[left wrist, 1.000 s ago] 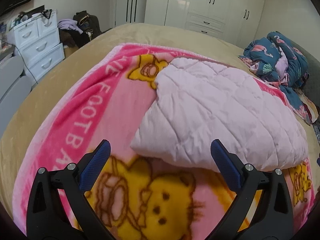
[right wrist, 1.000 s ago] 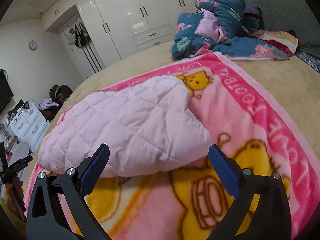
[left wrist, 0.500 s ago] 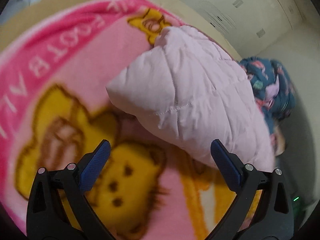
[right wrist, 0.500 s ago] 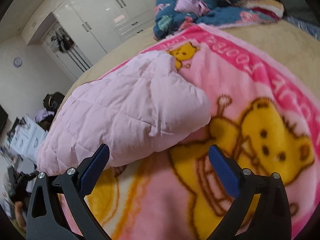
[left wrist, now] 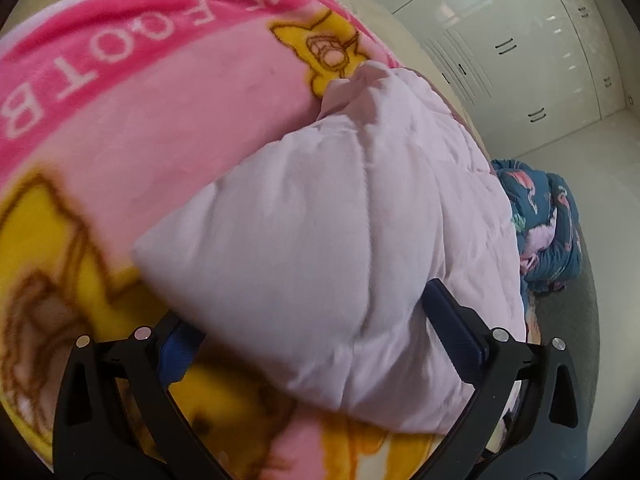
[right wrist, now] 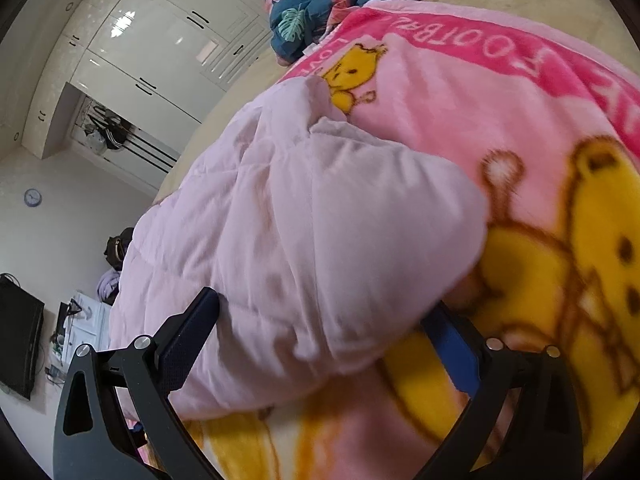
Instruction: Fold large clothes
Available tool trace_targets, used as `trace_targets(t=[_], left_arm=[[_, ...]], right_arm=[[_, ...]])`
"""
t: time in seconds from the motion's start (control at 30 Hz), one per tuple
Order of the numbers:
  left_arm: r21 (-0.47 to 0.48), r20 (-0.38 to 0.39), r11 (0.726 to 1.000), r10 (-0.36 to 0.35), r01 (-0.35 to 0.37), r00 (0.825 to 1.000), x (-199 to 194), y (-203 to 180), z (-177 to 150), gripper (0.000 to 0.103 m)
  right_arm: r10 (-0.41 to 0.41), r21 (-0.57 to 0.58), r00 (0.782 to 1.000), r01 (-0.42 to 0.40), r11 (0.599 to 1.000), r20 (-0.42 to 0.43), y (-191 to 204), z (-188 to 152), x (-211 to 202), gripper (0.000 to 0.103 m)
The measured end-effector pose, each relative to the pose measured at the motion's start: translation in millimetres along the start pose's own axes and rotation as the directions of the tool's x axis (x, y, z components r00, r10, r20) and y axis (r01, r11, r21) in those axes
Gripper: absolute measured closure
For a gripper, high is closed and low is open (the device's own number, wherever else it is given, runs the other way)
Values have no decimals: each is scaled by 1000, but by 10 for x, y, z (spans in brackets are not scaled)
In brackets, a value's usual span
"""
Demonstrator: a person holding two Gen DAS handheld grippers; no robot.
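A pale pink quilted garment (left wrist: 332,216) (right wrist: 304,240), folded and puffy, lies on a pink and yellow cartoon-bear blanket (left wrist: 132,120) (right wrist: 500,120) spread over a beige bed. My left gripper (left wrist: 320,328) is open with its two blue-padded fingers straddling the near left corner of the garment. My right gripper (right wrist: 328,324) is open too, and the garment's near right corner sits between its fingers. The fingertips are partly hidden by the fabric. Both views are tilted.
A heap of dark blue patterned bedding (left wrist: 548,224) (right wrist: 312,4) lies at the far end of the bed. White wardrobes (right wrist: 160,48) (left wrist: 500,40) line the far wall. A black screen (right wrist: 18,344) and white drawers (right wrist: 80,324) stand at the left.
Both grippers have moved forward and down onto the pink garment, rolling sideways. Its near corners now lie between the open fingers, where before they were well ahead.
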State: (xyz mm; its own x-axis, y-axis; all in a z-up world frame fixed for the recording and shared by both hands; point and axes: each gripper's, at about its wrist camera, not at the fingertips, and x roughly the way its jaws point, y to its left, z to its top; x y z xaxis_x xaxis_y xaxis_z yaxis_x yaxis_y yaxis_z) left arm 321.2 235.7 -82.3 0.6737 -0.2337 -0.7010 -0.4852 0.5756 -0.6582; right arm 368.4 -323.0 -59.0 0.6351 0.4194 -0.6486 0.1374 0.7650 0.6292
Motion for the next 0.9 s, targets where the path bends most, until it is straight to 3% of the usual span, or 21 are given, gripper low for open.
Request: trace_targets(t=[0.43,0.5,0.53,0.6,0.73,0.8,0.9], left_arm=[[2,36,1000,-15,15,999,247,-39,91,8],[22,49,1000,-8,7,999,228,-73,88,11],[39,57,999,-7,5,998,214,-98,85,13],[102,81,995,5,-14,997,161,-201,70,31],[228,128,972,35,-64,991,29,-461,31,56],[282,145,955,49,-88,988,-28,-566,11,66],[349,175,931,47,-107,983,-185,-721,-30,73]], right_arm=[[57,40,998,-57,998,5,-78,151,304,4],[62,27,998,-62,998,9,-55,159,313,8],[69,16,998,-69,997,11,-38,162,307,19],[80,-39,997,-79,996,21,36,175,245,30],[79,-166,996,-72,983,35,194,159,116,57],[55,-242,998,-43,969,43,317,139,44,63],[9,-378,997,20,926,76,573,74,-76,69]])
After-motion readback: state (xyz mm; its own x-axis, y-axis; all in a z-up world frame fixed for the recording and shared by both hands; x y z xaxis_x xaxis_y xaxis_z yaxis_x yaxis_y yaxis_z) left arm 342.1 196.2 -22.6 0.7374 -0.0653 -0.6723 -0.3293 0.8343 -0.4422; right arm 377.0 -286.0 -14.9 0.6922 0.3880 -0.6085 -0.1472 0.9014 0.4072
